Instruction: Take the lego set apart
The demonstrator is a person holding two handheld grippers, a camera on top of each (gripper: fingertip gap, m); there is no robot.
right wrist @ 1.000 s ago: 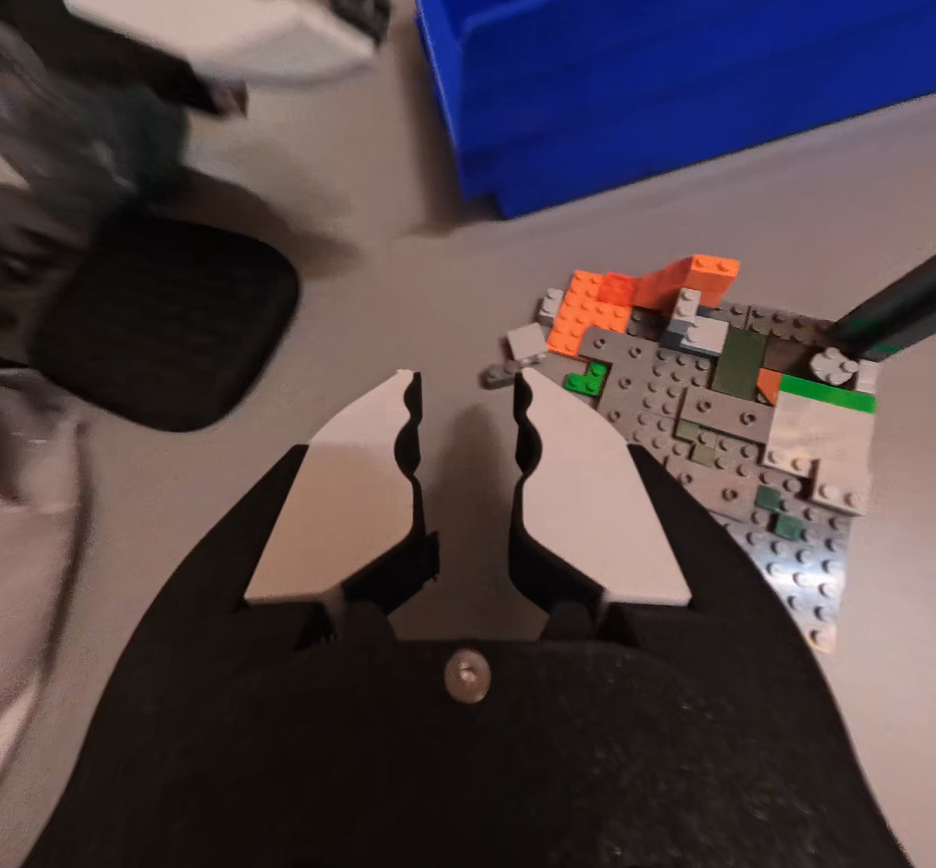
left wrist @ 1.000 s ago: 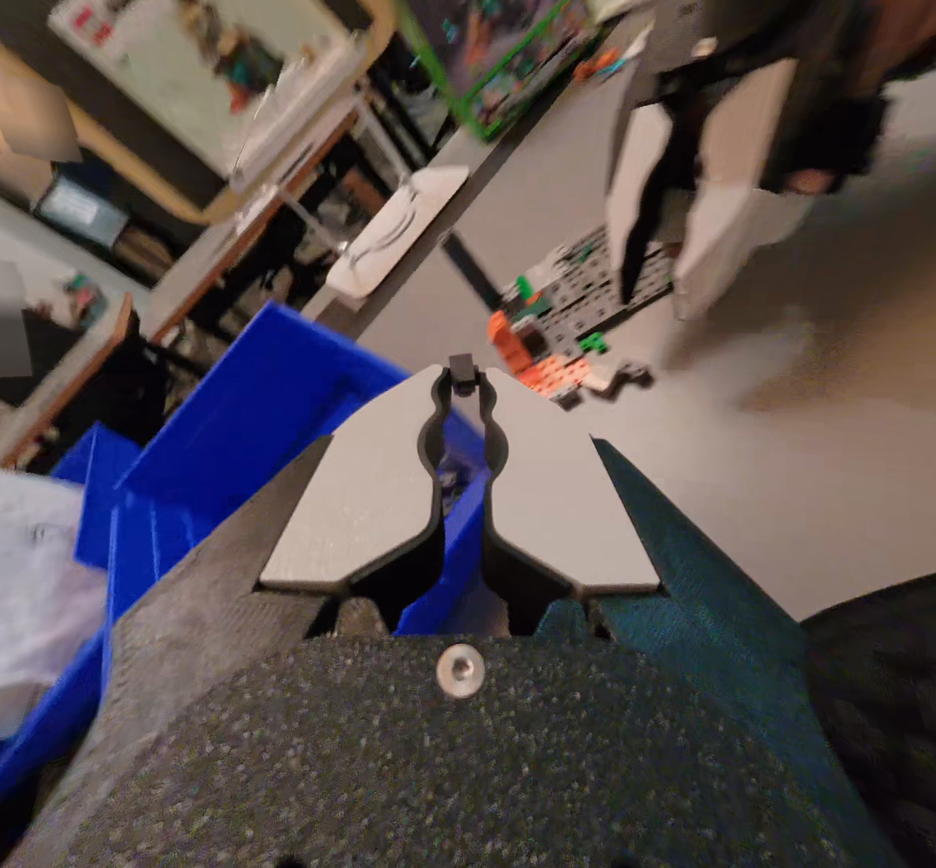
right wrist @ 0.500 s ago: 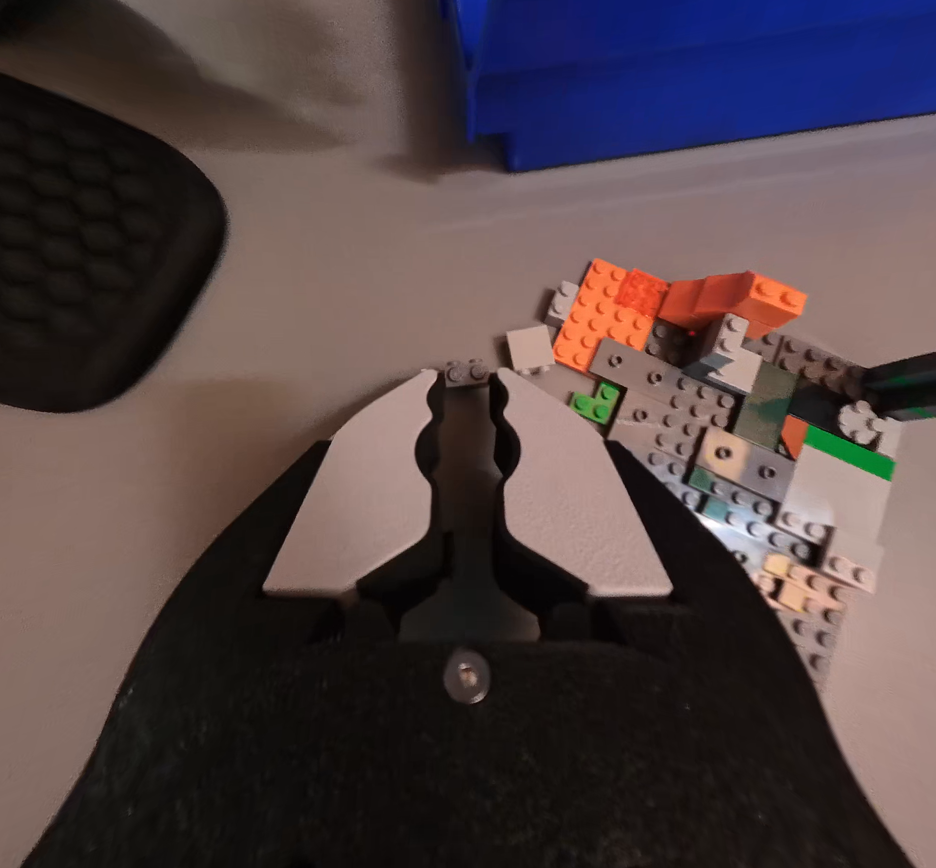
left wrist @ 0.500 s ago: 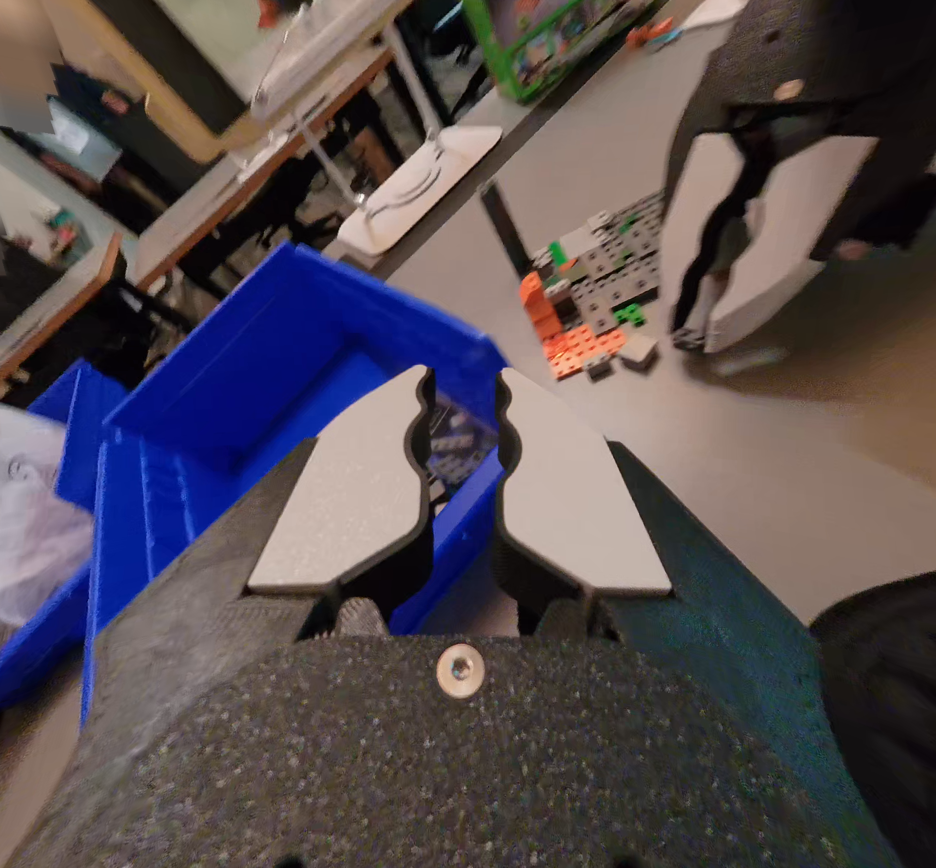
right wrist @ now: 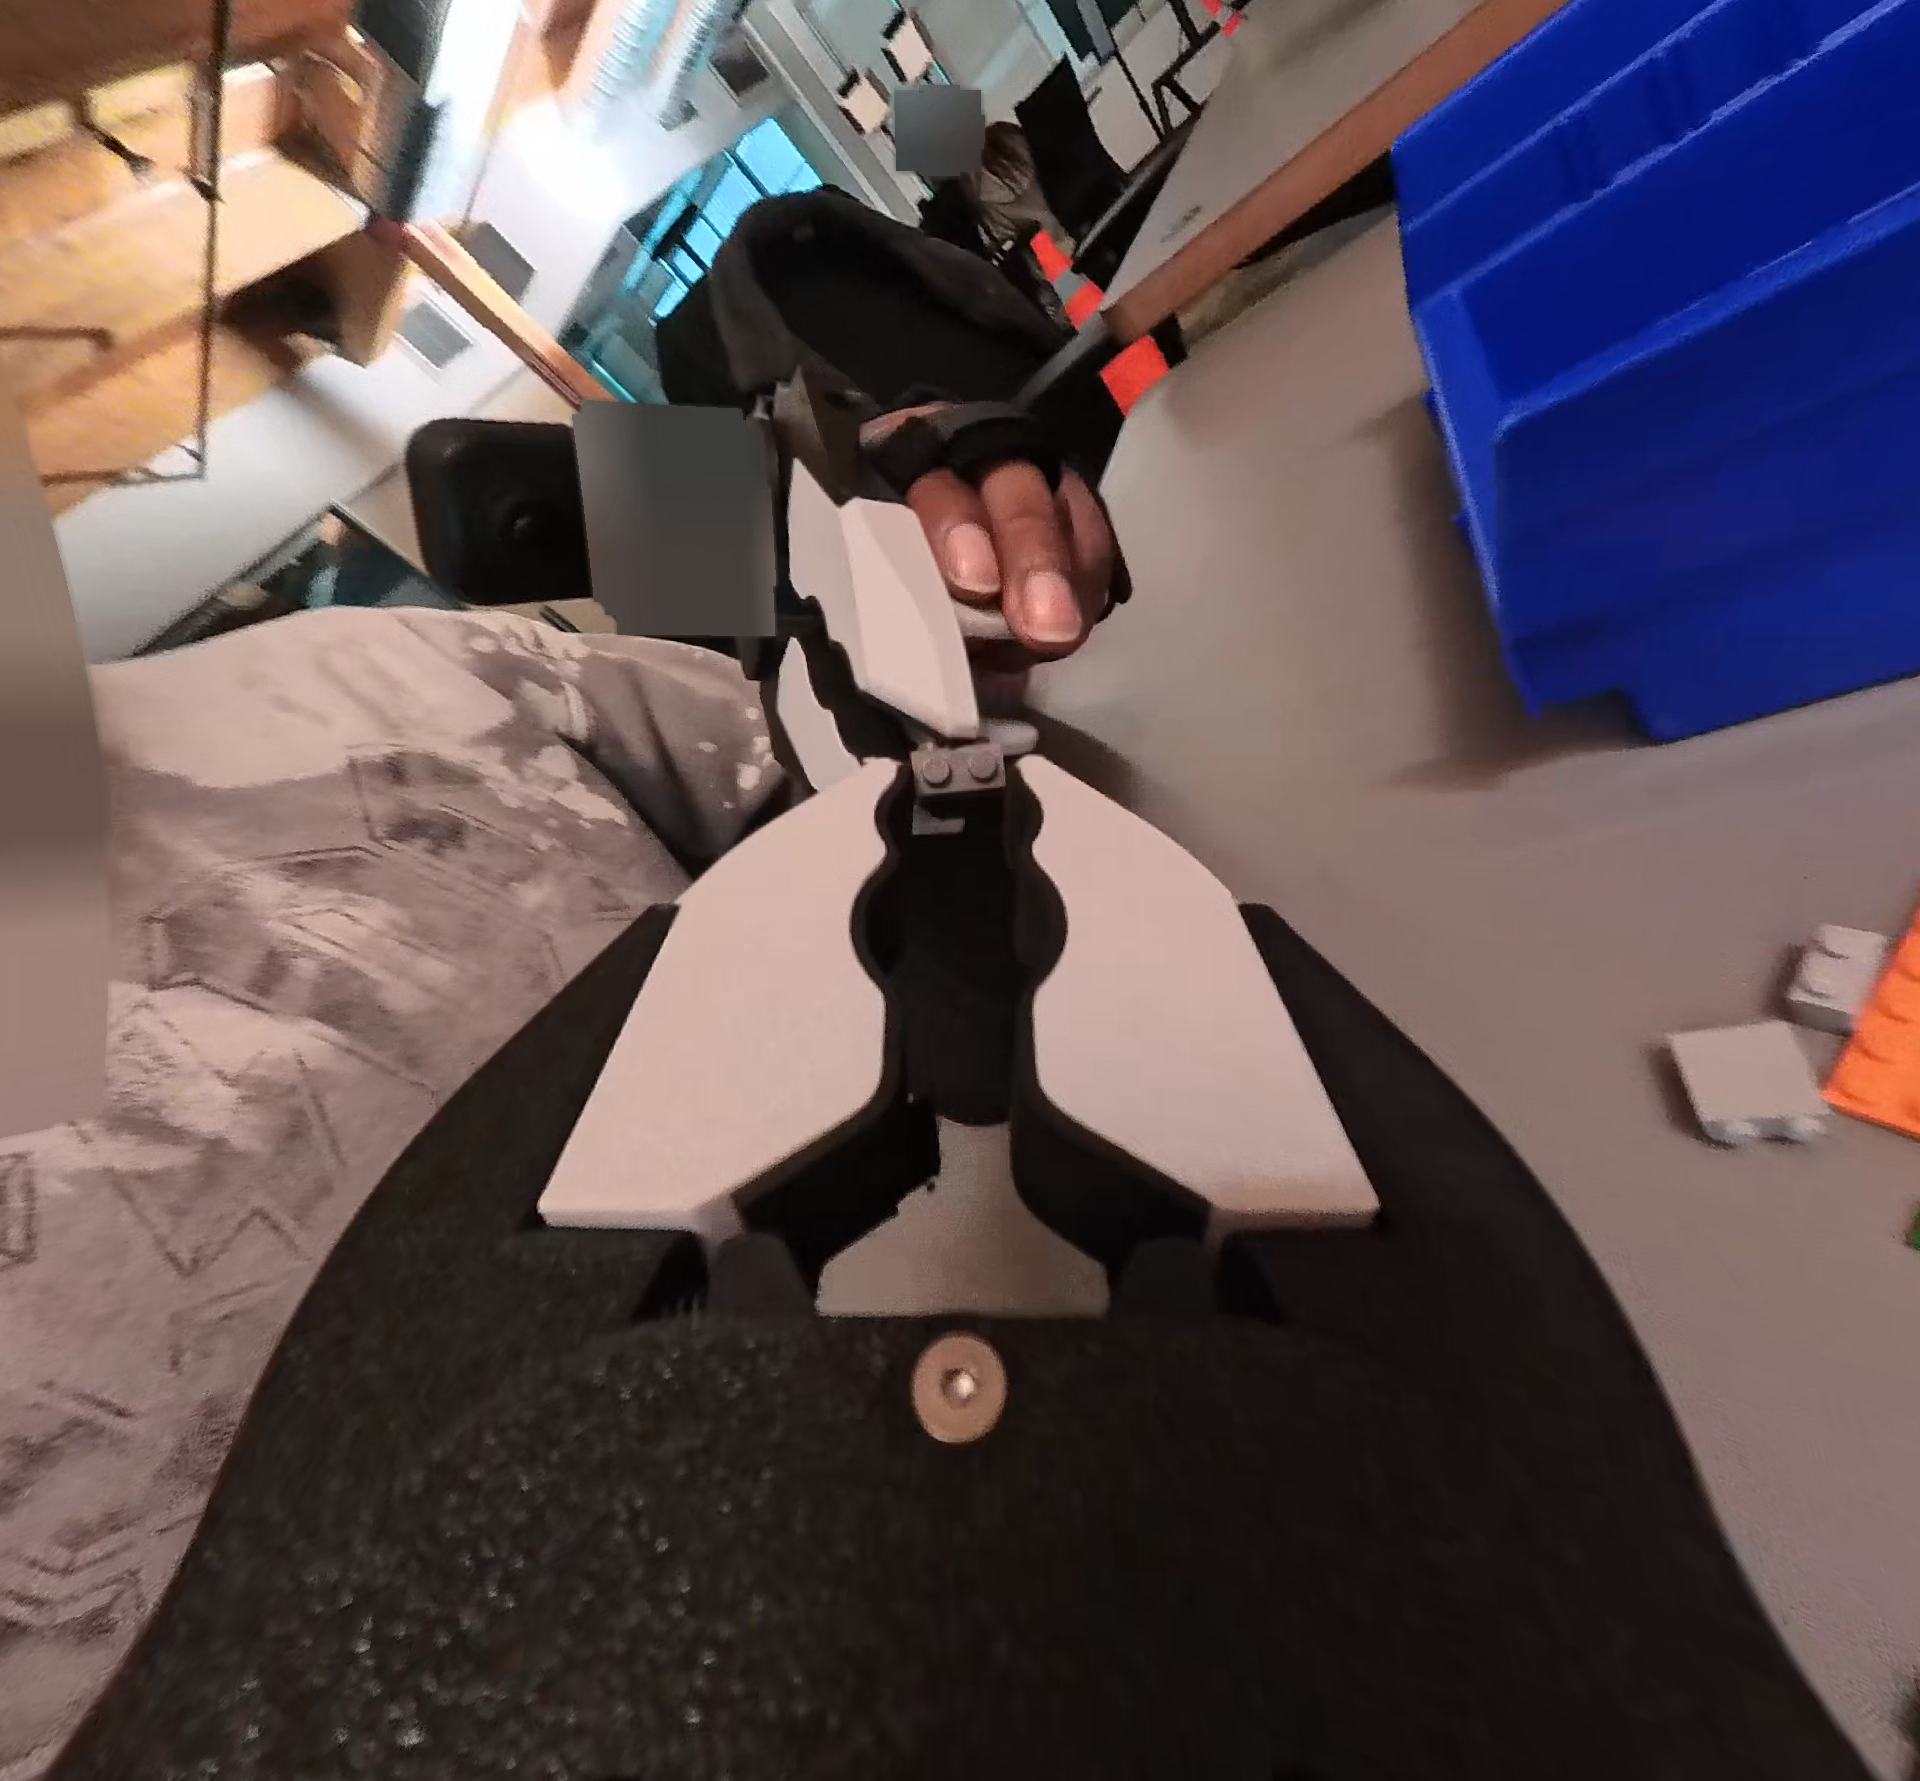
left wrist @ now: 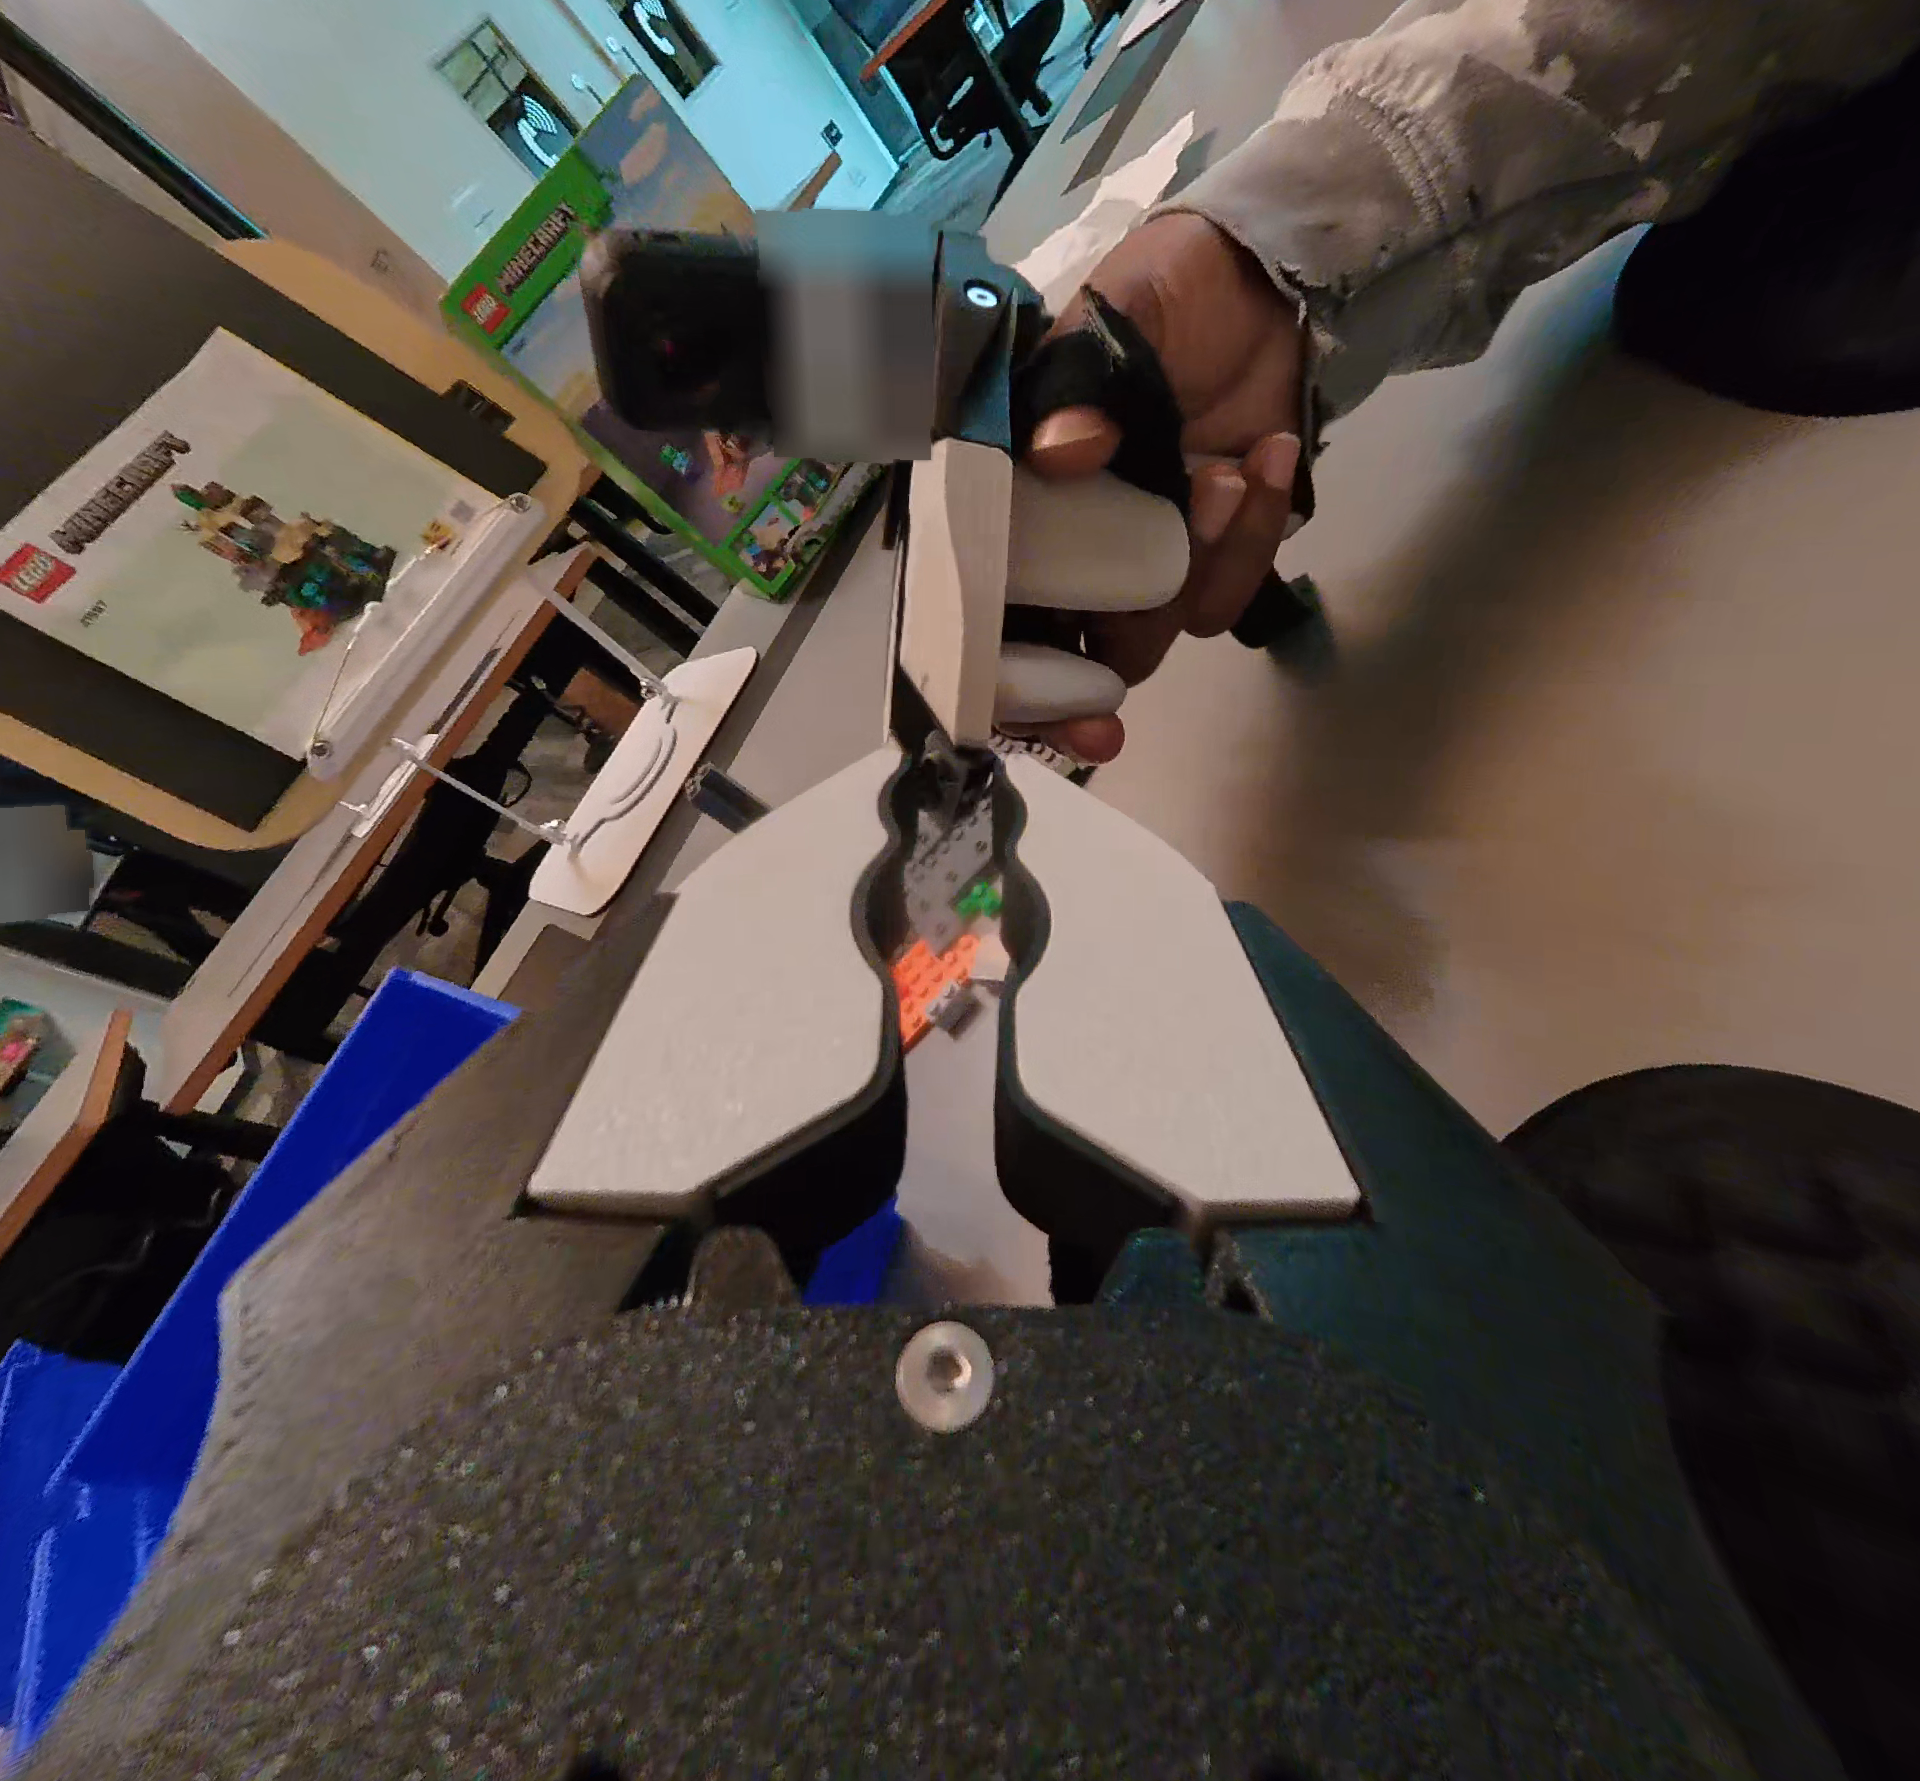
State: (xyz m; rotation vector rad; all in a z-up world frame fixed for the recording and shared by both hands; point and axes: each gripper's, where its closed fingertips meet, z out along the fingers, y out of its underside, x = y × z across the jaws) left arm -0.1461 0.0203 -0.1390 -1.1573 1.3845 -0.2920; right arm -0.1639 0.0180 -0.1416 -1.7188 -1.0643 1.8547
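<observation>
The right gripper (right wrist: 961, 786) is closed down to a narrow gap and pinches a small dark grey piece (right wrist: 958, 775) at its very tips, a two-stud part with a bit hanging under it, held up off the table (right wrist: 1351, 900). The left gripper (left wrist: 951, 775) meets it tip to tip. In the right wrist view the left gripper's fingers (right wrist: 914, 630) touch, or nearly touch, the top of that same piece. In the left wrist view its jaws stand almost closed with something dark between the tips, but whether they truly grip the piece cannot be told.

The likely aim is to pull the small part in two, one gripper on each half.

The lego set (left wrist: 940, 942) lies on the table below, seen through the gap of the left jaws: a grey studded plate with orange and green bricks still pressed on. A loose light grey tile (right wrist: 1745, 1077) and a small grey brick (right wrist: 1834, 978) lie just beside its orange edge (right wrist: 1881, 1035). A blue bin (right wrist: 1683, 443) stands at the far side of the table, well apart from the grippers; its contents are not visible.

By this showing the job is in its earlier part. A few pieces are off, but most of the set remains joined and has yet to be picked apart.
</observation>
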